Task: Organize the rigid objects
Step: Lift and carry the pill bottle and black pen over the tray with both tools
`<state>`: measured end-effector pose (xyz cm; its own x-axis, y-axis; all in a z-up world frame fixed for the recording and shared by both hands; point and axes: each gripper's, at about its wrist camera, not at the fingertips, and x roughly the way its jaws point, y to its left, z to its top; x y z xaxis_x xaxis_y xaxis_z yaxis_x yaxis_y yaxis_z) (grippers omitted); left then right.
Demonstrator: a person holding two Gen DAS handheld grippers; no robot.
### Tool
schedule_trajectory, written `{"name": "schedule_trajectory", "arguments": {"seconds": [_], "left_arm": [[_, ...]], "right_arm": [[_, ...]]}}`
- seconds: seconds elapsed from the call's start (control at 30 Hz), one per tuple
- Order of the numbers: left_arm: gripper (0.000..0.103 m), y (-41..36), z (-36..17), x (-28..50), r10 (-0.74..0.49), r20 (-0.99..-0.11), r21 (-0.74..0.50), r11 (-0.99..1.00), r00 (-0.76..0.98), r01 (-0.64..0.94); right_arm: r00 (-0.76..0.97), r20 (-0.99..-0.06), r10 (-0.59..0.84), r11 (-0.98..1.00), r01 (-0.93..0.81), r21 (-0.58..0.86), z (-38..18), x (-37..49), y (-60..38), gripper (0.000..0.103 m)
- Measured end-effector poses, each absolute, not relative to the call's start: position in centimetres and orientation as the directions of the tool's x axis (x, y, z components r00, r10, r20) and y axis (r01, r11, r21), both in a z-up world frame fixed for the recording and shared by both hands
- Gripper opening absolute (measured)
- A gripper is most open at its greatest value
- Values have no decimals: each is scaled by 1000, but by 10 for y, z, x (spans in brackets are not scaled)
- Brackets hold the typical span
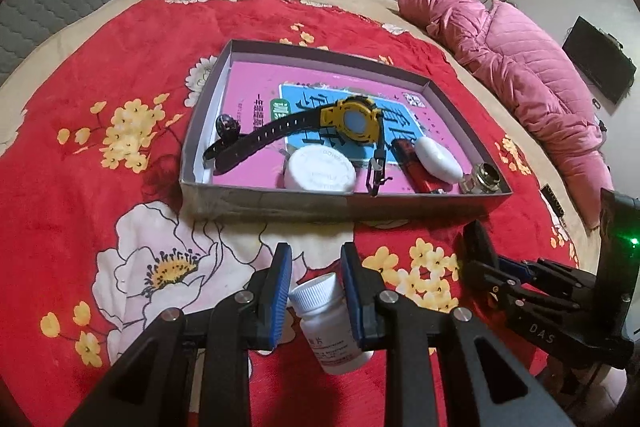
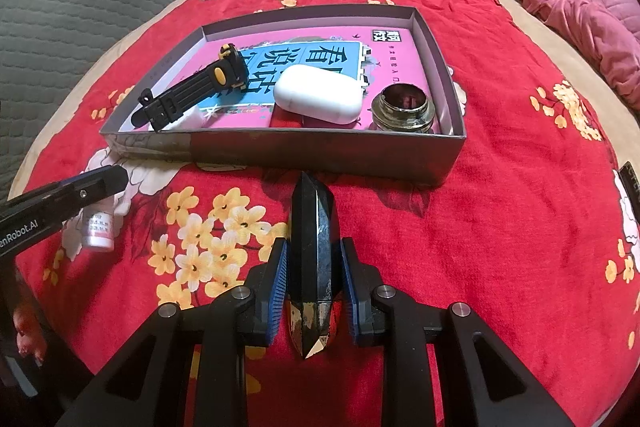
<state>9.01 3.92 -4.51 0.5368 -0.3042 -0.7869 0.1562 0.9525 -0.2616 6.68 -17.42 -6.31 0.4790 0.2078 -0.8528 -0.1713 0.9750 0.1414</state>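
Two grippers, each holding an item in front of the shallow grey cardboard tray (image 1: 256,199) on the red floral blanket (image 1: 80,187).

Left wrist view: the left gripper (image 1: 316,301) pinches a small white plastic pill bottle (image 1: 326,319) just short of the tray, which holds a yellow-and-black wristwatch (image 1: 352,119) and a round white lid (image 1: 320,173). Right wrist view: the right gripper (image 2: 314,291) clamps a dark faceted crystal (image 2: 314,259) near the tray's front wall; a white earbud case (image 2: 318,95) lies inside.

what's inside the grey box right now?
In the grey box: yellow watch, white round lid, white earbud case, red lighter, metal fitting, dark ball, over a pink printed sheet. Anything beneath them is hidden.
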Motion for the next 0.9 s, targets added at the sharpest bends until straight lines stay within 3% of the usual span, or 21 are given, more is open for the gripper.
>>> {"name": "schedule_trajectory", "arguments": {"seconds": [0.9], "left_arm": [[26, 33, 15, 89, -293, -678, -223, 956, 674, 191]], "right_arm": [[616, -736, 282, 956, -246, 160, -9, 62, -167, 26]]}}
